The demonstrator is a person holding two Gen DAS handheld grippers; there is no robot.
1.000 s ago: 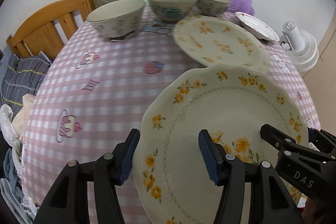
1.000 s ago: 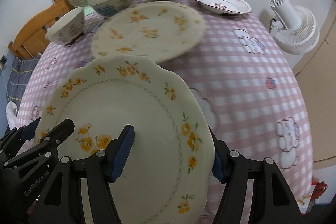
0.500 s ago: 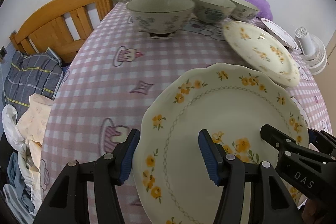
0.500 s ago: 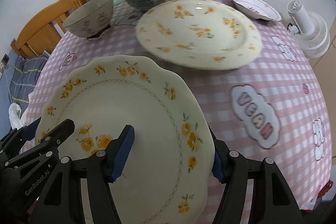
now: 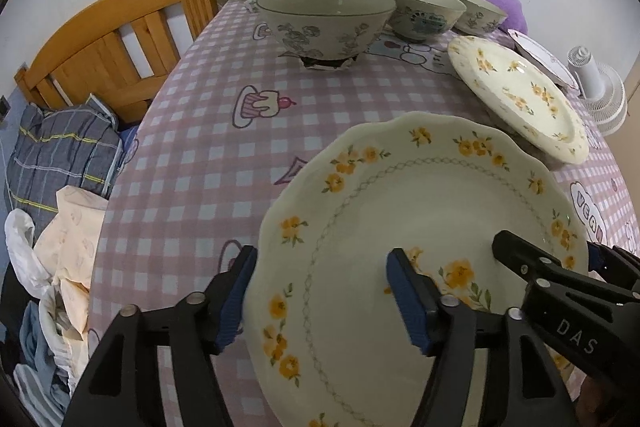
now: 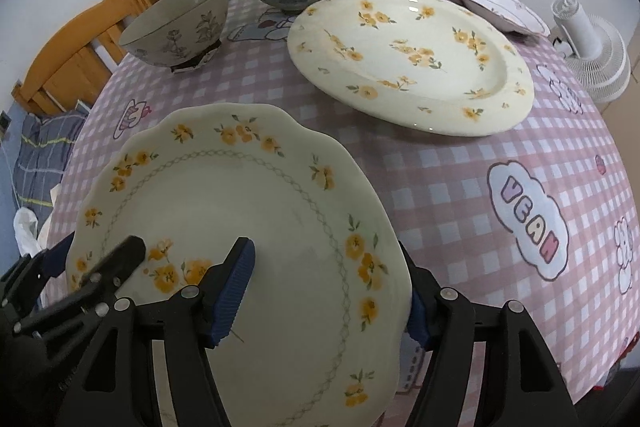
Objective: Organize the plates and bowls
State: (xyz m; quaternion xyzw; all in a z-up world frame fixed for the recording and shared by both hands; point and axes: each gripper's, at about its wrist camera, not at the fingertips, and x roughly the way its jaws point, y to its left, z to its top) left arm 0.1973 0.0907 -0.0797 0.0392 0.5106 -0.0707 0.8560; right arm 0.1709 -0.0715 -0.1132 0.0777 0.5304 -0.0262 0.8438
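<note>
plates first: we straddle the scalloped plate (image 5: 420,227) with both grippers, its rim running between each pair of blue pads. the left gripper (image 5: 324,291) has just been opening its jaws, and we cannot tell whether its pads press the rim; the right gripper (image 6: 328,287) has one pad over the plate's face and one past the edge, grip likewise unclear. the left view alone shows bedding (image 5: 60,155) at far left. the right view alone shows the round flowered plate (image 6: 412,59) whole, upper centre, and a "vean" cloud (image 6: 528,219) on the checked cloth (image 6: 440,167) at right. three bowls (image 5: 324,15) line the top of both views.
</note>
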